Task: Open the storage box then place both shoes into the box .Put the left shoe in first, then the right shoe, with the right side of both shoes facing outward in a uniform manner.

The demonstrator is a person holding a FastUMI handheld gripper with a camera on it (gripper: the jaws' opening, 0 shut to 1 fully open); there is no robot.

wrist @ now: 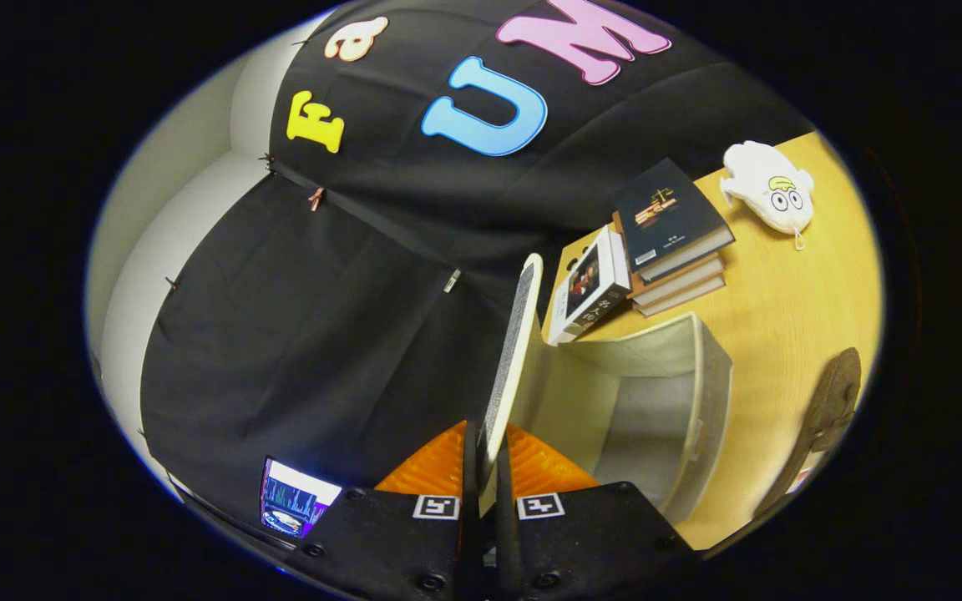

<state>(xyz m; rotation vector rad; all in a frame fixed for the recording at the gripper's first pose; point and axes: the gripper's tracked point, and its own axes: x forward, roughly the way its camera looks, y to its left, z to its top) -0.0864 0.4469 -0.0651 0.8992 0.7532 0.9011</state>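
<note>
My gripper (pixel 485 455) is shut on the storage box's lid (pixel 514 351), pinching its edge between both fingers. The lid stands on edge, lifted well off the box, and runs straight ahead from the fingertips. Beside the lid, the pale fabric storage box (pixel 711 392) stands open on the wooden table, its inside bare. A brown shoe (pixel 823 417) lies on the table on the far side of the box from the lid, partly cut off. The view is rolled, so the table appears tilted.
A stack of books (pixel 673 238) sits on the table (pixel 782 300) beyond the box, with a boxed book (pixel 589 288) leaning beside it. A white plush toy (pixel 769 192) lies further back. A lit screen (pixel 293 501) shows beside the fingers.
</note>
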